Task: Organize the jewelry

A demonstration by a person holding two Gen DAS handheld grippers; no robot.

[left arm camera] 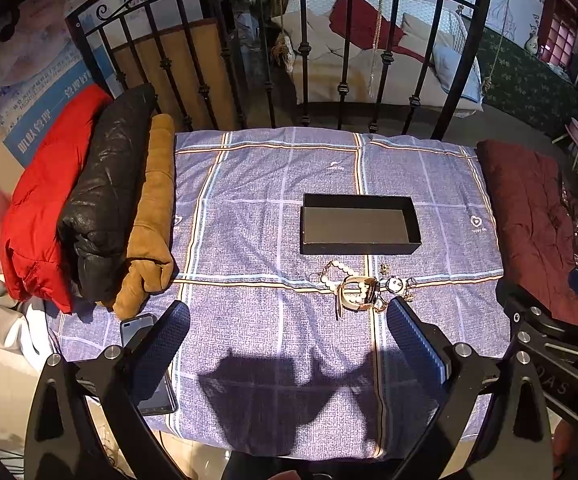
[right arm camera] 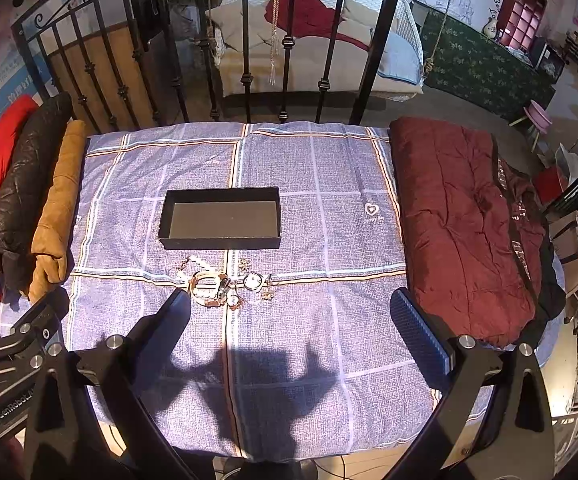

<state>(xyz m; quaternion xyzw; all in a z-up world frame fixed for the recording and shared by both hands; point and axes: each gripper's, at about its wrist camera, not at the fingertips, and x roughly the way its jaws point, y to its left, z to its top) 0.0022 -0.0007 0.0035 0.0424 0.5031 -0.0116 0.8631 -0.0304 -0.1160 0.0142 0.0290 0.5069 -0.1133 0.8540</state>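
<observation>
An empty black rectangular box [left arm camera: 359, 225] lies open on the blue checked cloth; it also shows in the right wrist view [right arm camera: 221, 218]. A small heap of jewelry [left arm camera: 363, 286], with a pearl bracelet, gold bangles and a round white piece, lies just in front of the box; it also shows in the right wrist view [right arm camera: 225, 282]. My left gripper [left arm camera: 289, 332] is open and empty, above the cloth, its right finger close to the heap. My right gripper [right arm camera: 289, 328] is open and empty, its left finger close to the heap.
Folded red, black and tan jackets [left arm camera: 89, 200] lie along the left of the cloth. A dark red quilted jacket [right arm camera: 469, 220] lies on the right. A phone [left arm camera: 145, 360] lies at the cloth's left front edge. A black iron railing [left arm camera: 289, 60] stands behind.
</observation>
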